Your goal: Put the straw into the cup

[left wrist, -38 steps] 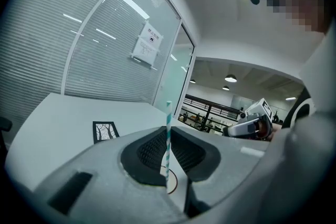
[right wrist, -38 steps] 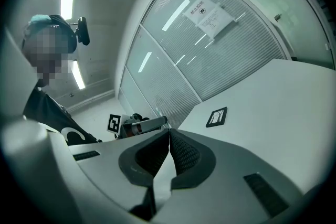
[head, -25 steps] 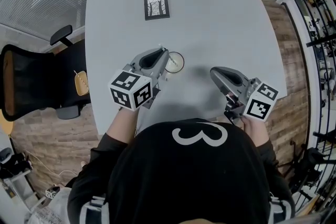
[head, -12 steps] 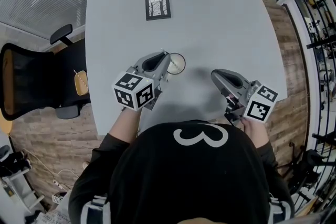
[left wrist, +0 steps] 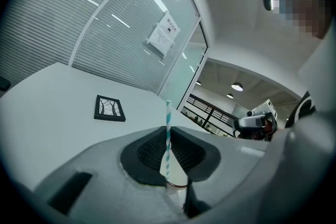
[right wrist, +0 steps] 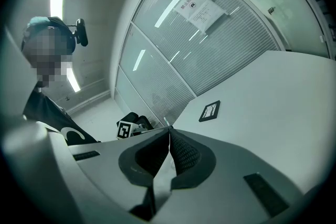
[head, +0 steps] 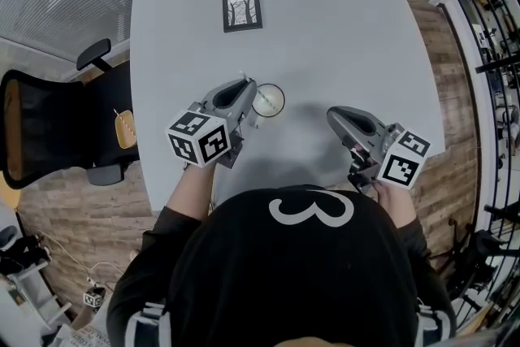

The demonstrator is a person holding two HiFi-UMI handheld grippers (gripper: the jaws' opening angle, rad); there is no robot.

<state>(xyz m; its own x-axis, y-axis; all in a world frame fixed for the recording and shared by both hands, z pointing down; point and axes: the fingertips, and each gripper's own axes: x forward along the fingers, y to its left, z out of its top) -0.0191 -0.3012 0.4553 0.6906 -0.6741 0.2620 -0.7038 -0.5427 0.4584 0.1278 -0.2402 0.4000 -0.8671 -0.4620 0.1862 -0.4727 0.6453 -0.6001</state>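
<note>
A black office chair stands off the worktop's edge, well to the left of the left gripper. The grey worktop carries a small black-framed picture lying flat, well ahead of that gripper's tips.

The left gripper has its jaws narrowed onto a teal-and-white striped straw. The straw stands nearly upright between the ribbed pads, and its top rises above them. Its lower end points down at the mouth of a clear cup, which stands on the worktop just below and to the right of the gripper's tips. Whether the end is already inside the rim cannot be told.

To the right, well apart from the cup, the right gripper hangs just above the worktop near the person's body. Its jaws are pressed together with nothing between them. From its own view the left gripper's marker cube shows beyond the tips.
</note>
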